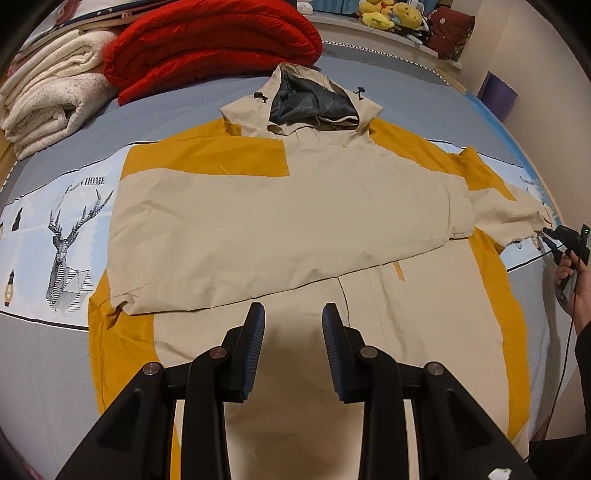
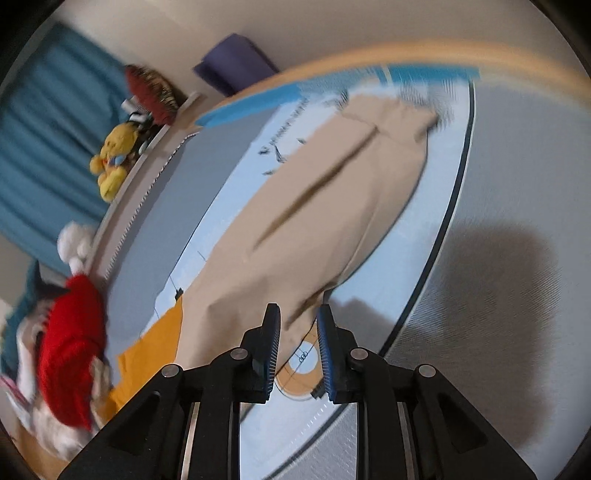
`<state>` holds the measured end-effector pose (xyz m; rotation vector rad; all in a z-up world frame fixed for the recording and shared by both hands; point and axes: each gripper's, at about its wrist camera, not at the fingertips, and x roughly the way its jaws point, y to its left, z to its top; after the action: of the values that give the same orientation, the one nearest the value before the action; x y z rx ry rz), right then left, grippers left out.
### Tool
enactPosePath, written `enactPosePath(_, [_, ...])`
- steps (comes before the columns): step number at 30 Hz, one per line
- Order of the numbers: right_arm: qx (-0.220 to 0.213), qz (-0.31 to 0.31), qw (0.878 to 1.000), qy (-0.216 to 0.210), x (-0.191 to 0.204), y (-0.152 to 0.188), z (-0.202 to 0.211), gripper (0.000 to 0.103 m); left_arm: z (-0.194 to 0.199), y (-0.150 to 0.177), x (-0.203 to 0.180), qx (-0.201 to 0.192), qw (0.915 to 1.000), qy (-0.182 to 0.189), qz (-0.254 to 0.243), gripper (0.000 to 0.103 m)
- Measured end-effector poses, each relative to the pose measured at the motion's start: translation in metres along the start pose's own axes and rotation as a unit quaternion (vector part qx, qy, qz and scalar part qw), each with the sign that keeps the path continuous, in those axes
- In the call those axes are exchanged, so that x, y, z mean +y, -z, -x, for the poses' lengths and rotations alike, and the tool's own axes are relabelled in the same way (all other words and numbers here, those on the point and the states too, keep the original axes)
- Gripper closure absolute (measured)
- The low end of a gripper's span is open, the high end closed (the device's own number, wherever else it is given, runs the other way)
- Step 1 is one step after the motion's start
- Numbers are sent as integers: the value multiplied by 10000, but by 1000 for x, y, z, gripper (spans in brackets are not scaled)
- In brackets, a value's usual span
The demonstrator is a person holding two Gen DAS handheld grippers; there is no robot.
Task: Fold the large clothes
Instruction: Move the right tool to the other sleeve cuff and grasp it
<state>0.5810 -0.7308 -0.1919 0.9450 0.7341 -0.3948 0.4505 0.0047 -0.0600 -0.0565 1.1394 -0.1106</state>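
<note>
A beige and mustard hooded jacket (image 1: 295, 206) lies flat on the bed, its hood (image 1: 306, 99) at the far end. One sleeve (image 1: 258, 243) is folded across the chest. The other sleeve (image 1: 509, 206) stretches out to the right. My left gripper (image 1: 293, 314) is open and empty above the jacket's lower body. My right gripper (image 2: 297, 321) is open, its fingertips at the lower edge of the beige outstretched sleeve (image 2: 332, 199); it also shows in the left wrist view (image 1: 557, 240) at the cuff.
A red quilt (image 1: 207, 48) and a cream blanket (image 1: 48, 107) are stacked at the bed's far left. Plush toys (image 1: 388, 14) sit on the headboard ledge. The bed sheet (image 1: 55, 236) has a deer print. A cable (image 1: 565, 354) hangs at right.
</note>
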Motion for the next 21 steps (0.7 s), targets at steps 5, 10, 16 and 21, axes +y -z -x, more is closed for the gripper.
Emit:
enactPosePath(5, [7, -492, 9985, -229, -17, -1, -21, 73, -5, -1, -2, 46, 9999, 60, -68, 74])
enactPosePath(10, [-200, -901, 9941, -575, -30, -6, -28, 69, -13, 1, -4, 137, 9998, 72, -113, 74])
enactPosePath(16, [-370, -1142, 9885, -915, -37, -6, -32, 71, -13, 0, -2, 104, 9999, 82, -62, 74])
enactPosePath(21, [-598, -1036, 9880, -972, -26, -6, -17, 95, -4, -4, 2, 1, 9999, 124, -28, 74])
